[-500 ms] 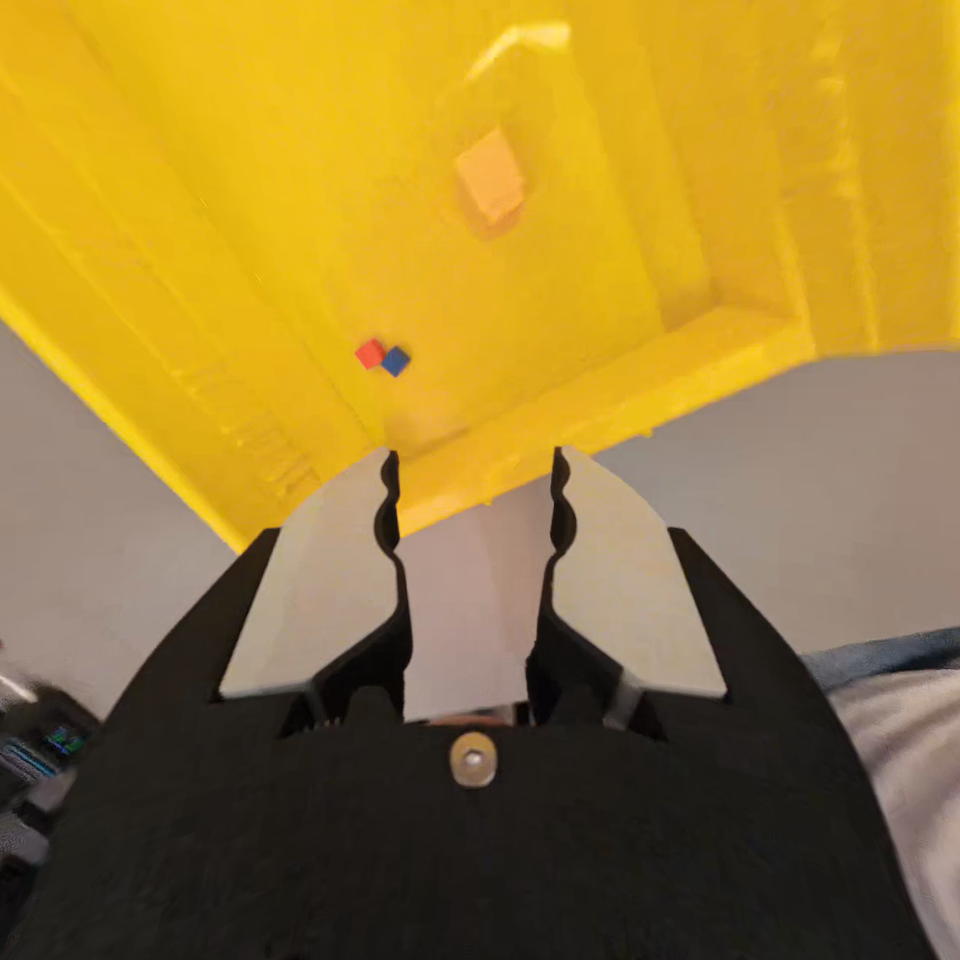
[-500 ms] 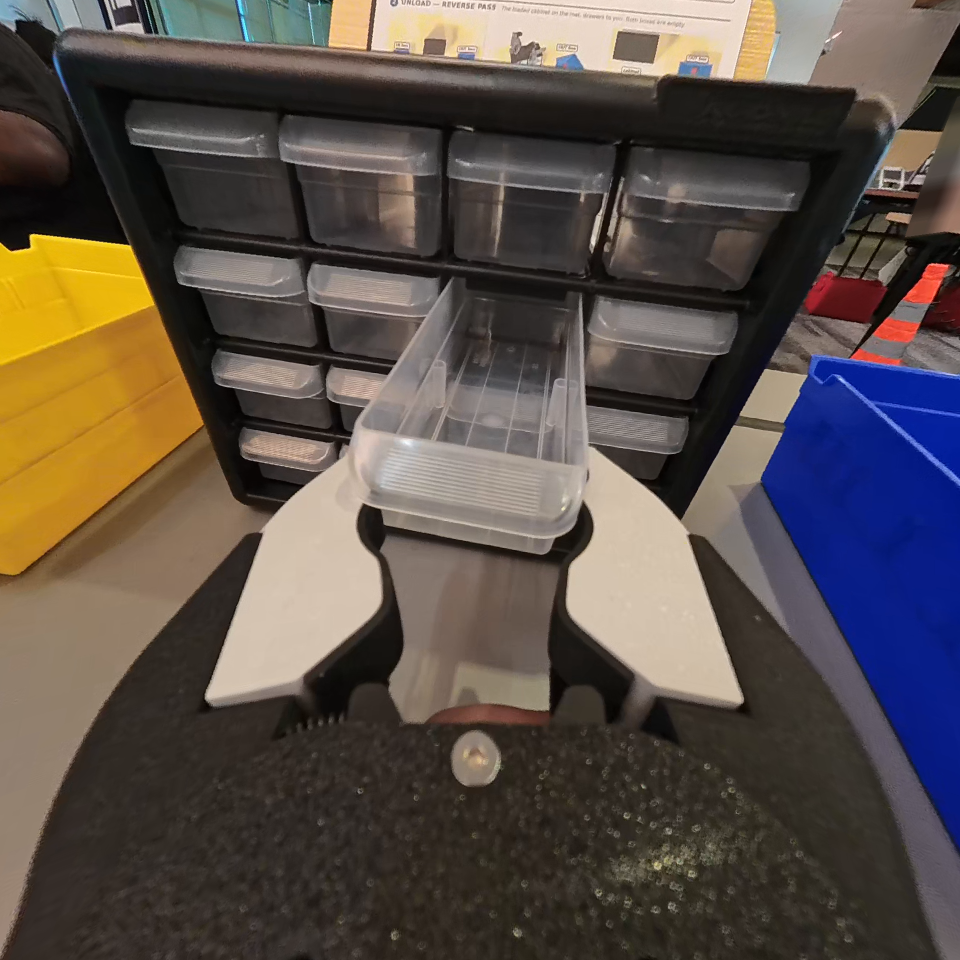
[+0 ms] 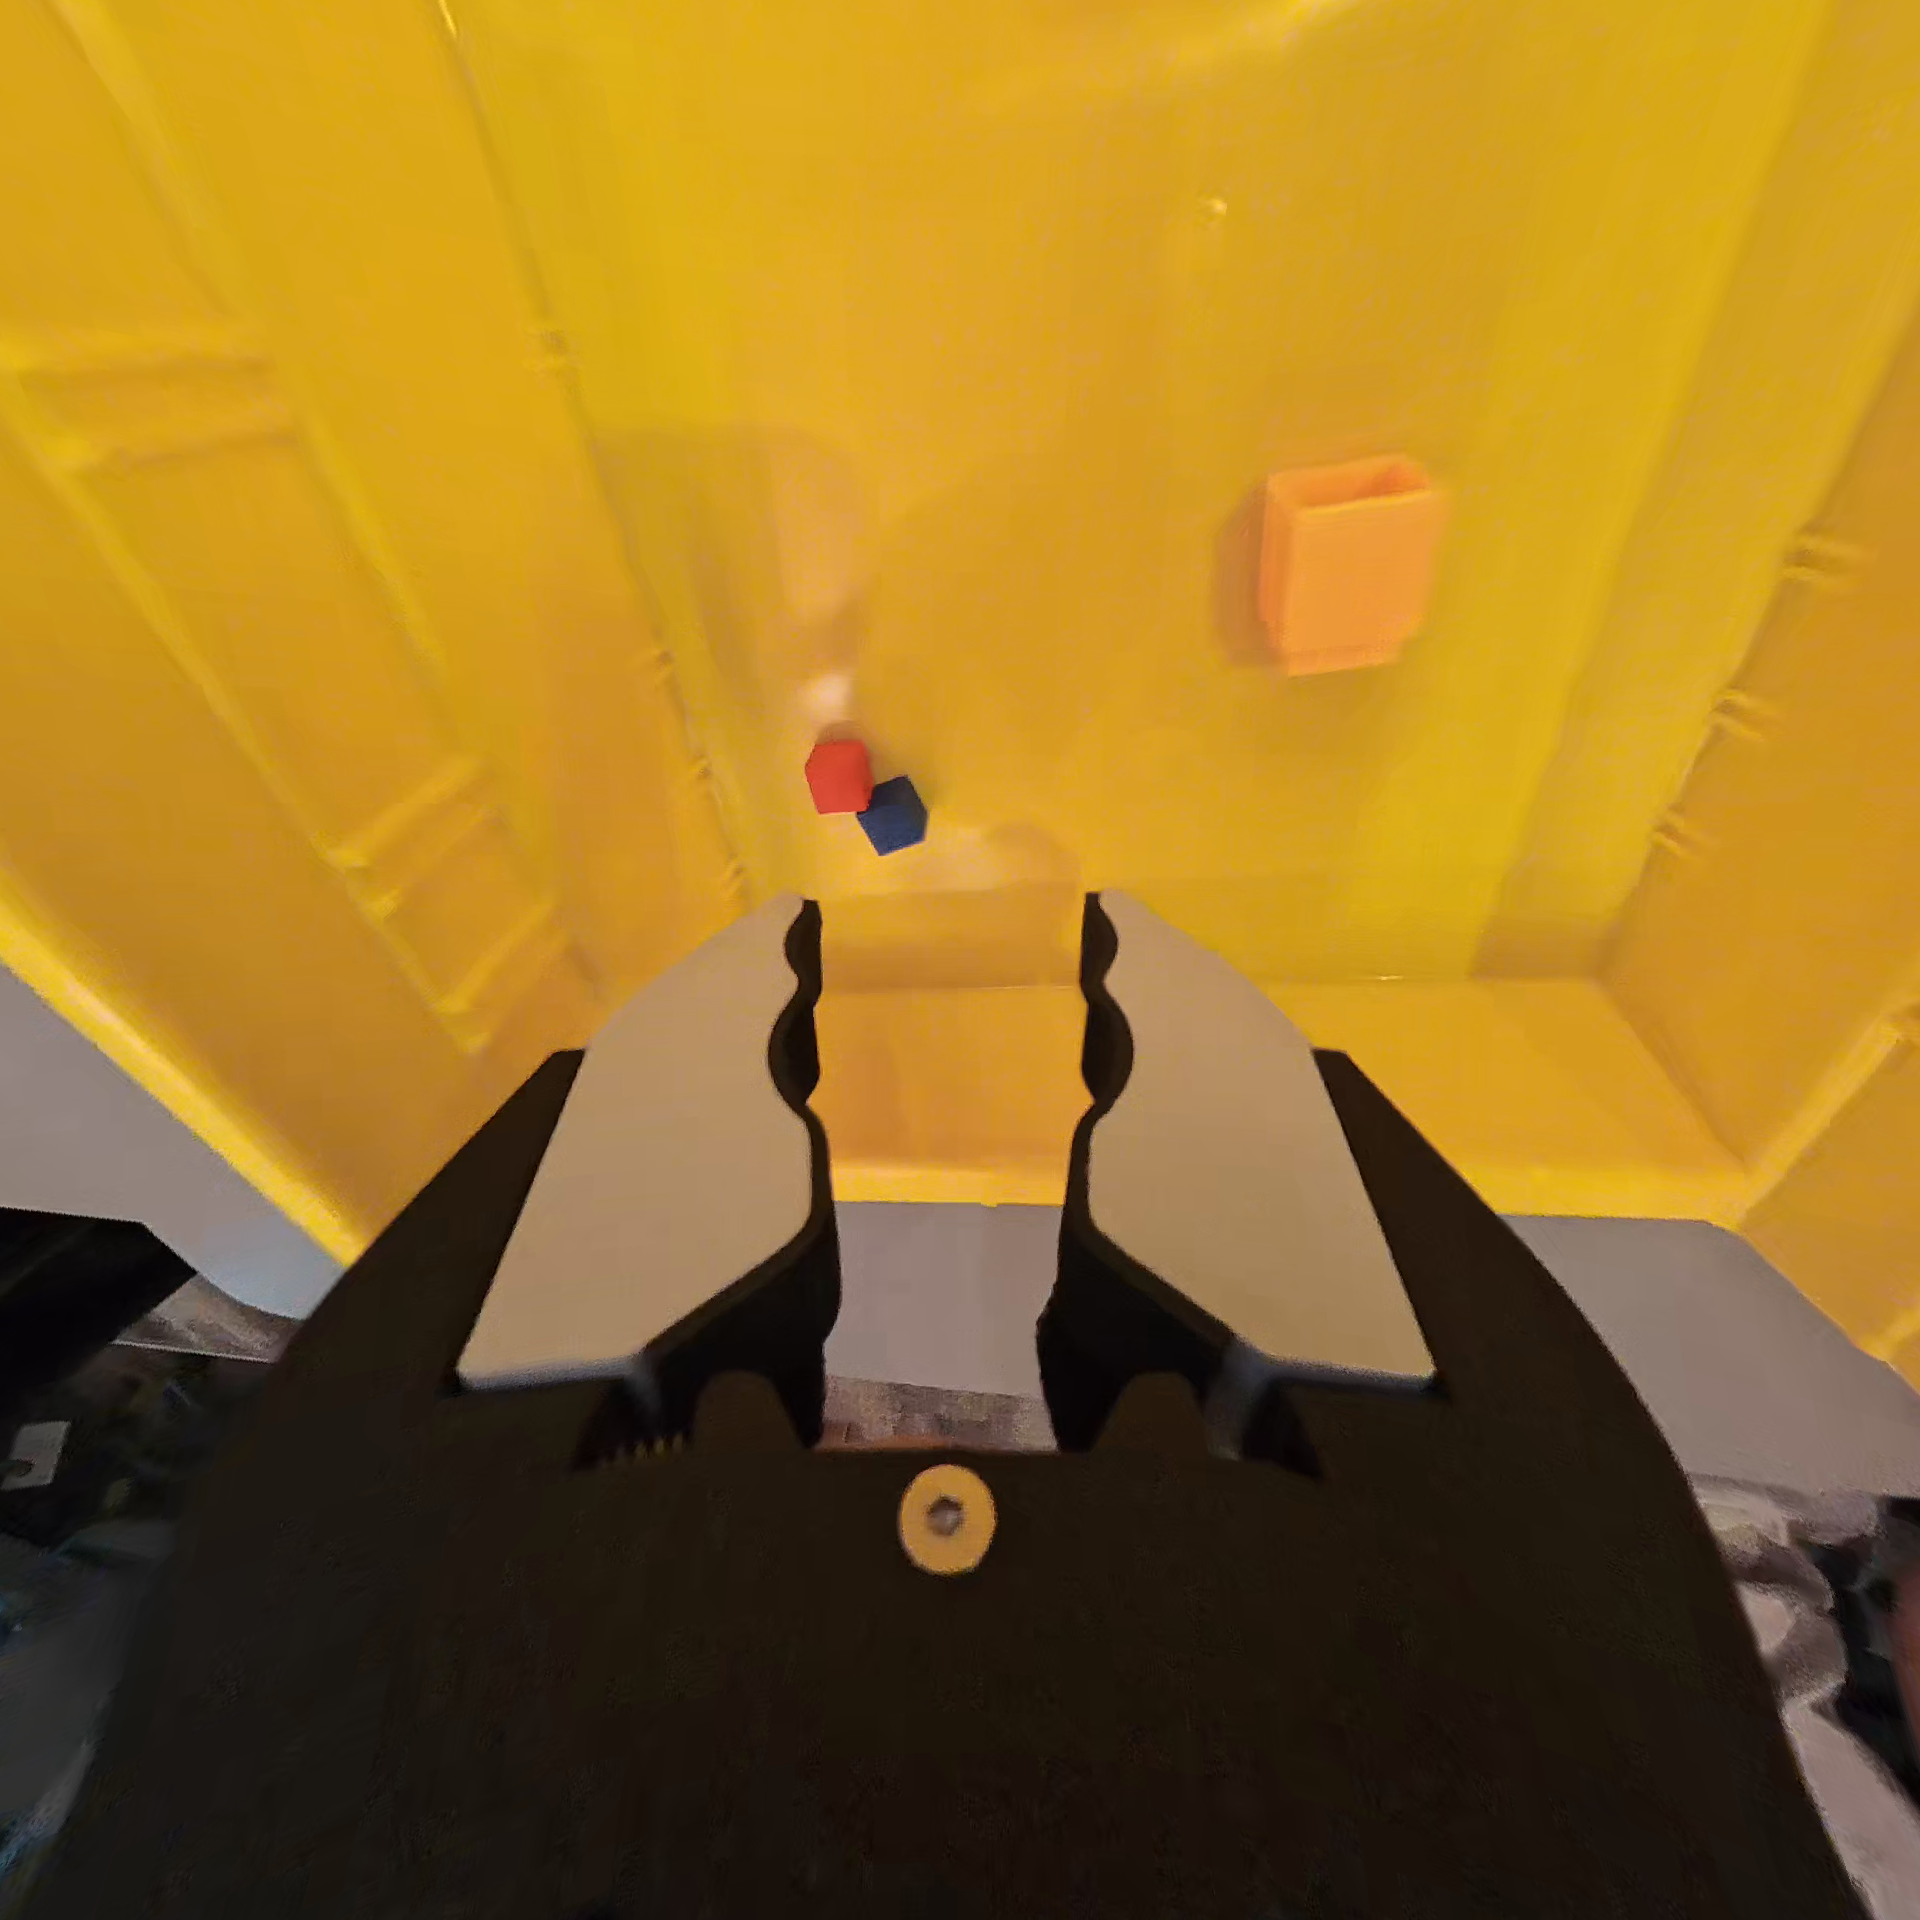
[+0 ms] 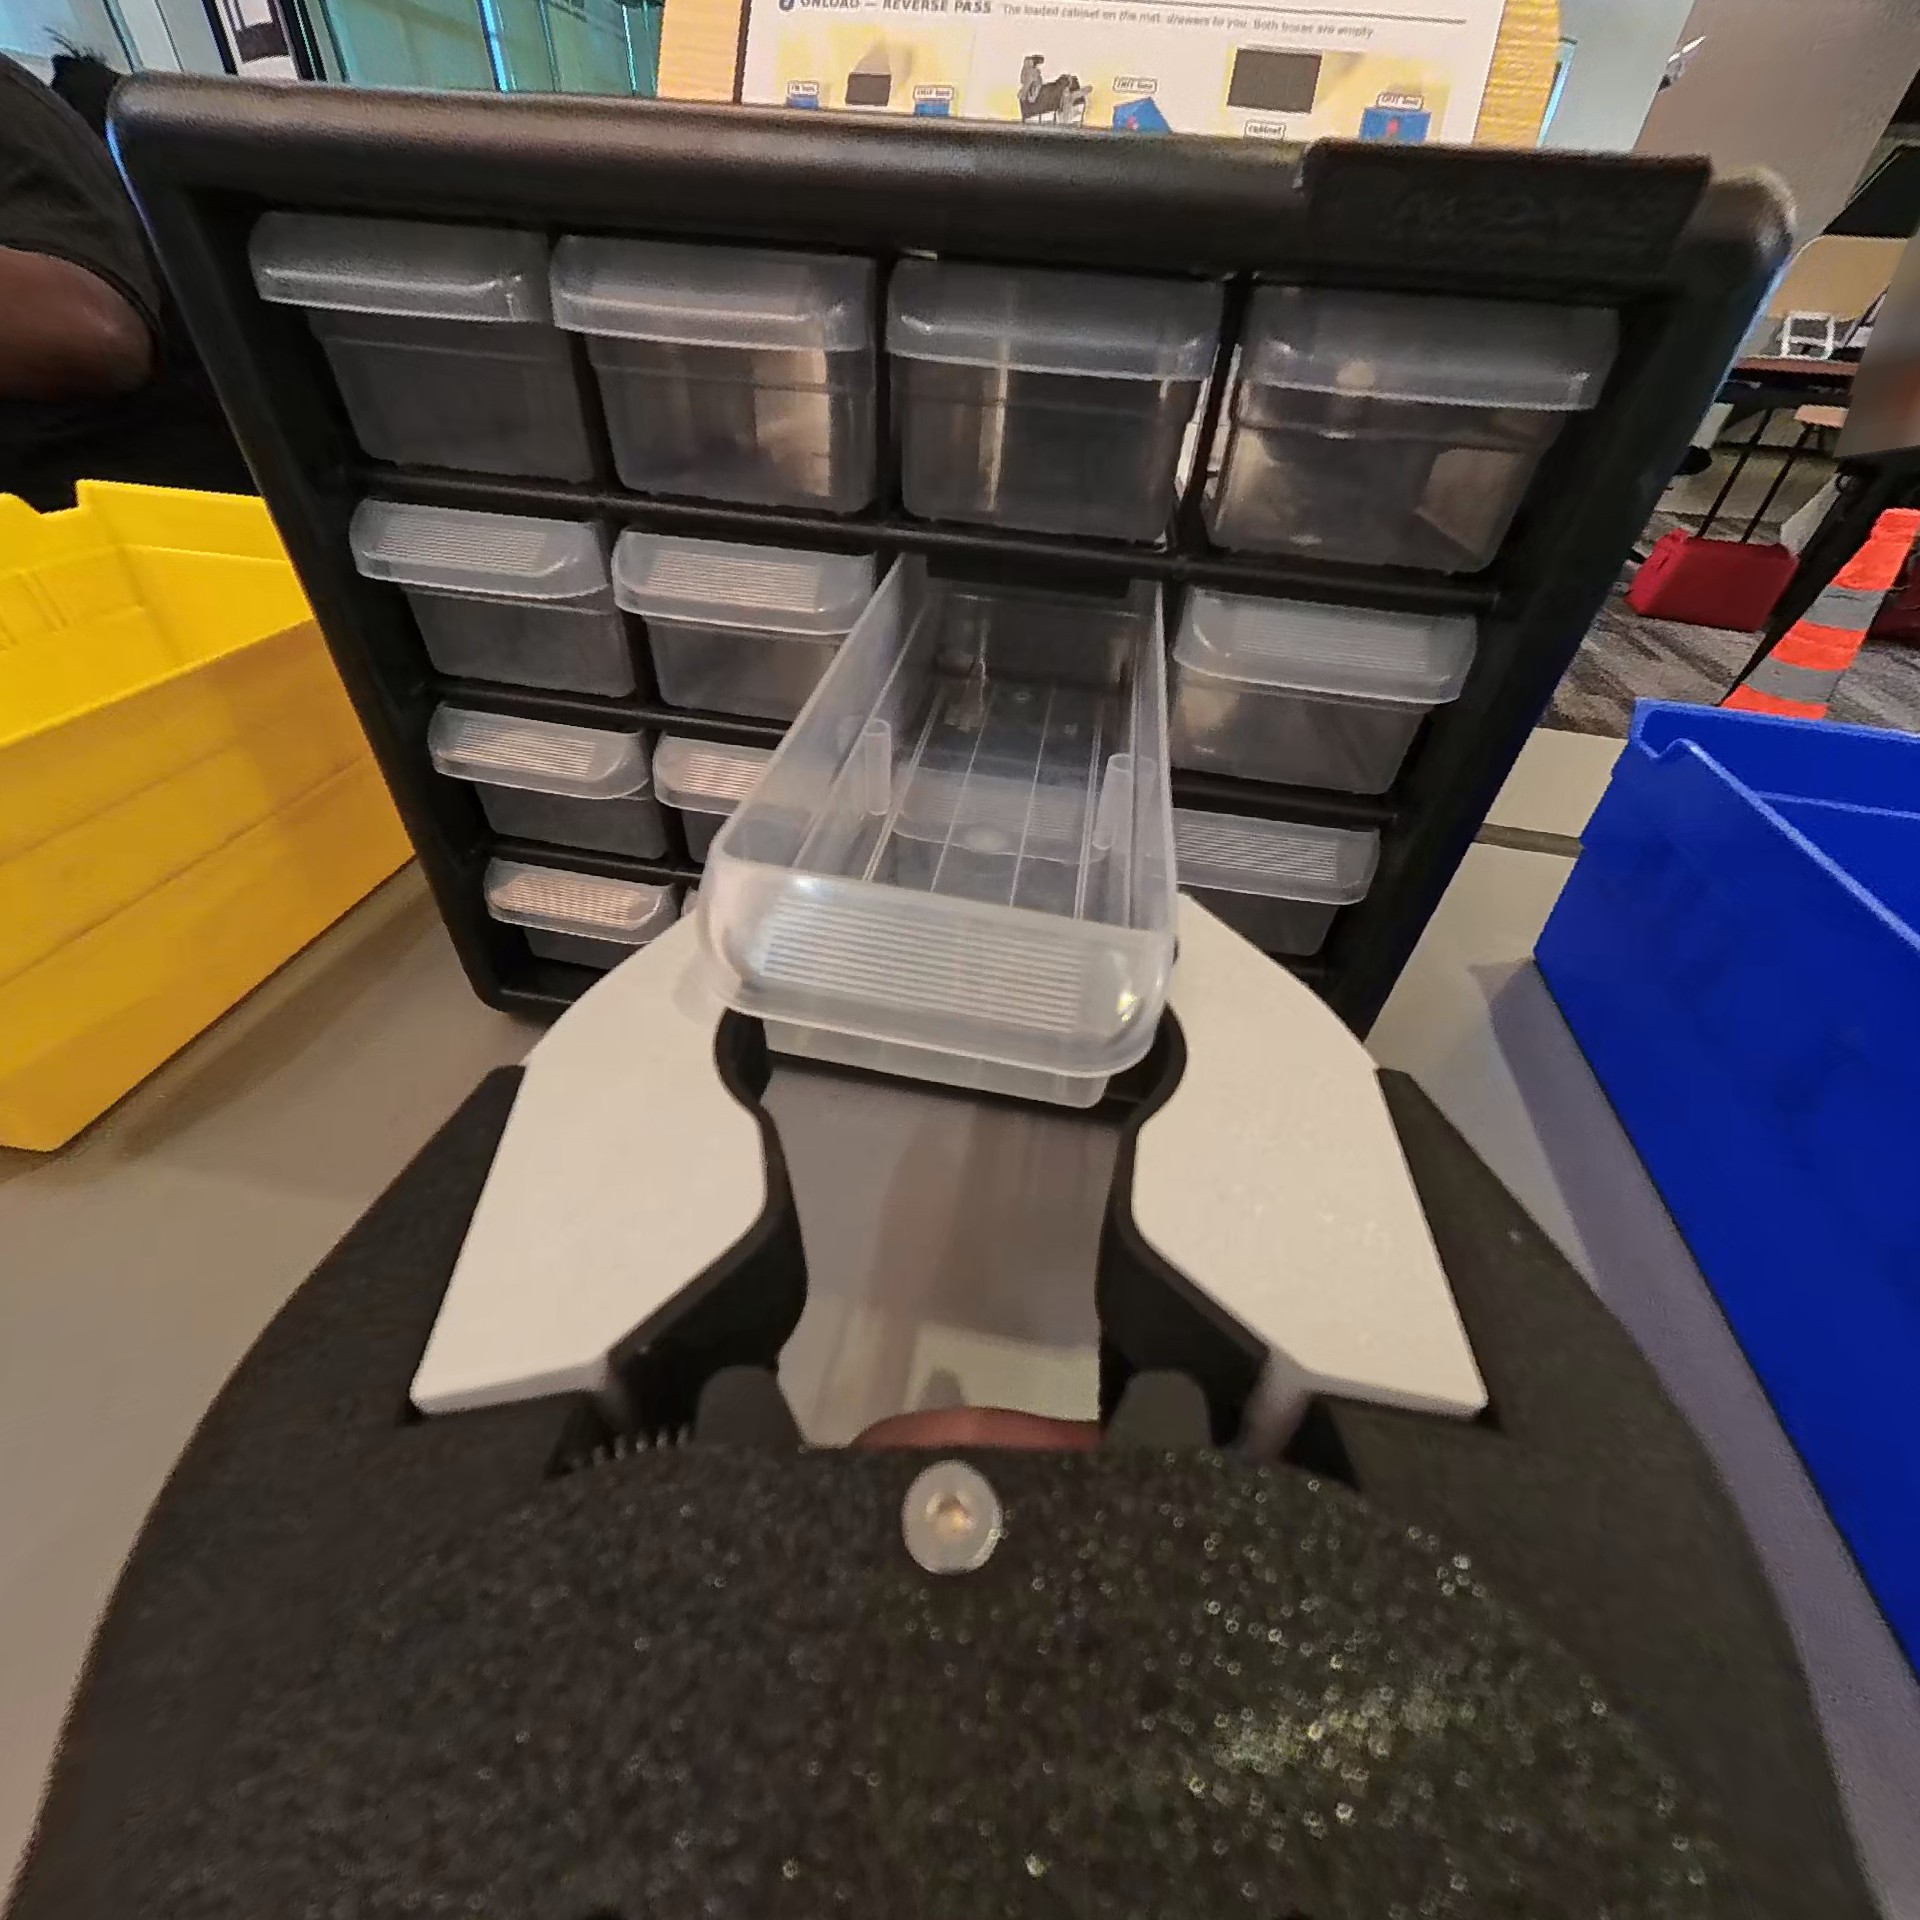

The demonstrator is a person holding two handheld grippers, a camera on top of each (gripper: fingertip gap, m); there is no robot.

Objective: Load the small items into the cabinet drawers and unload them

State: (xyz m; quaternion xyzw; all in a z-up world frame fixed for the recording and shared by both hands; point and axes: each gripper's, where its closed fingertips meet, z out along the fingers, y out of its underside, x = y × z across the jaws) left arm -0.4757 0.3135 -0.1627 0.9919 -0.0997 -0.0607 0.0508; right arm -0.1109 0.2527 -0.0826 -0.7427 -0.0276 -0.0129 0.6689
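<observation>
Yellow bin (image 3: 312, 623) — red cube (image 3: 836, 775), blue cube (image 3: 892, 815)

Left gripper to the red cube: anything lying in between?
Nothing. In the left wrist view, only bare floor of the yellow bin separates the open left gripper from the red cube; the blue cube touches it, slightly right.

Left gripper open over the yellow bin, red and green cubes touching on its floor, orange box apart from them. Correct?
One error: the left wrist view shows the small cube touching the red cube is blue, not green. The left gripper is open over the yellow plastic bin; the orange open-topped box sits apart.
</observation>
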